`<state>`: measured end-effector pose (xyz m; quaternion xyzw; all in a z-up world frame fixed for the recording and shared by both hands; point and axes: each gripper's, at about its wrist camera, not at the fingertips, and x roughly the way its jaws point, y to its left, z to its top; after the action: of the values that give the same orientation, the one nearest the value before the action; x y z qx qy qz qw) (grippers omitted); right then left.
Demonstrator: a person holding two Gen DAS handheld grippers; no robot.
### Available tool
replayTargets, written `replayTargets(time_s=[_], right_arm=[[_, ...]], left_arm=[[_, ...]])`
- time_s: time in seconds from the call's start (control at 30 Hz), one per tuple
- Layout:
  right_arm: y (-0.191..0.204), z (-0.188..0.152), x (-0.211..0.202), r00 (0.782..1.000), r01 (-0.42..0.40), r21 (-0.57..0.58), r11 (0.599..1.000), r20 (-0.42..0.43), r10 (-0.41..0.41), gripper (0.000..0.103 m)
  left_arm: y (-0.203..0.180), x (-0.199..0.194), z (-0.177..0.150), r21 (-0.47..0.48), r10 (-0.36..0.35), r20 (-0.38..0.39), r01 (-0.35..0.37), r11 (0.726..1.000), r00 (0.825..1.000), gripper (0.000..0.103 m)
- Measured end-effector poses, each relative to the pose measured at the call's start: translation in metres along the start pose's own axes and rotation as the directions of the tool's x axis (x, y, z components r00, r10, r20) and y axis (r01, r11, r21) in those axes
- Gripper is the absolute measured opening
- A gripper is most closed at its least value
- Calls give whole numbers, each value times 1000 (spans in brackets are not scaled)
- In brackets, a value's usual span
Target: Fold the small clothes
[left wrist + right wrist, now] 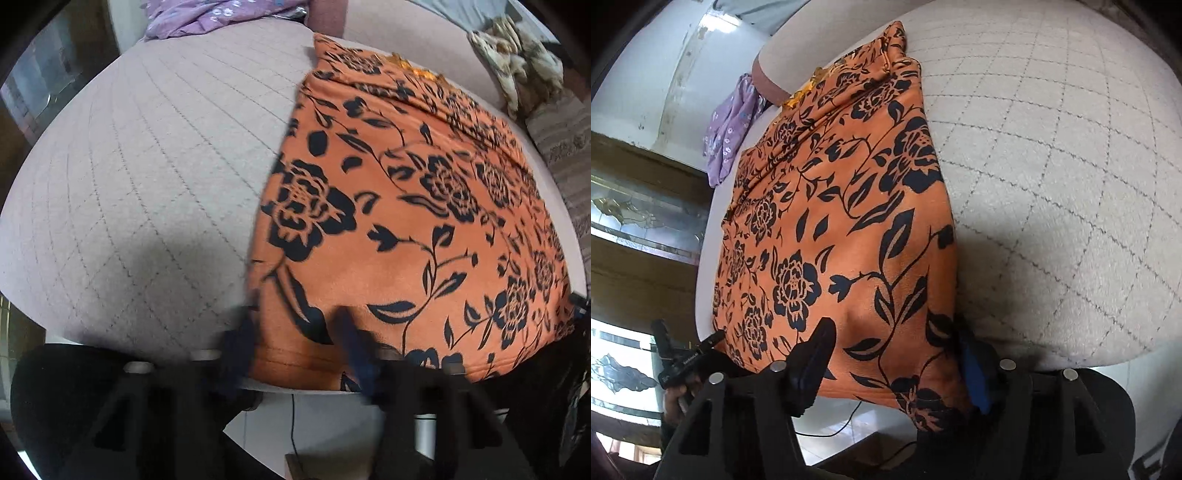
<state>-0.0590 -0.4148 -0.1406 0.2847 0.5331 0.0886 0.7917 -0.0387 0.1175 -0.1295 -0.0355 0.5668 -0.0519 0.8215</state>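
Two tongs of mine at the orange cloth (406,206).
Left gripper (295,332) pinches its hem, right gripper (894,343) straddles it loosely, on the quilted grey cover (129,166).

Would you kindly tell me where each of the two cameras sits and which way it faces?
Left wrist: rides the left gripper, looking steeply down at the near left corner of the orange flowered garment on the quilted cushion; both its fingers show.
Right wrist: rides the right gripper, looking down at the garment's near right corner; its fingers straddle the hem, and the left gripper shows at the lower left.
Shared: the garment, cushion and purple cloth.
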Motion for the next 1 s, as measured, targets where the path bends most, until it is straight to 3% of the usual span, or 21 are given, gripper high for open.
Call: replayTargets(time_s=[0.03,0.1,0.17,0.33,0.4,0.57,0.73,0.9,1.0], right_arm=[[0,0,0,1000,3,-3,1000,-2,-3,62],[1,0,1,999,33,-19,999,-4,-33,44],[-6,0,-1,998,59,-11,998,-11,-60,6],[5,1,-33,998,-19,-7,1000,67,20,7],[10,6,-39,994,-63,-2,998,87,63,7],[-13,5,-8,997,-73,92,993,30,70,7],[-10,7,-23,983,-169,99,981,90,160,7],[-8,24,-15,981,-183,106,977,84,175,7],[-8,33,-7,979,-200,122,972,63,193,7]], left_arm=[[3,-1,1,-11,-30,-7,30,999,1000,8],[8,-4,2,-24,-70,-17,70,997,997,7],[7,-9,3,-16,-83,-9,83,996,997,7],[2,-50,14,-31,-179,89,183,983,980,7],[3,-57,19,-24,-177,118,181,983,977,7],[14,-12,12,-78,-128,-11,127,989,992,7],[13,-38,23,-49,-185,71,189,981,980,7],[16,-12,33,-58,-178,-15,177,983,984,7],[12,-21,50,-36,-207,-2,207,978,978,7]])
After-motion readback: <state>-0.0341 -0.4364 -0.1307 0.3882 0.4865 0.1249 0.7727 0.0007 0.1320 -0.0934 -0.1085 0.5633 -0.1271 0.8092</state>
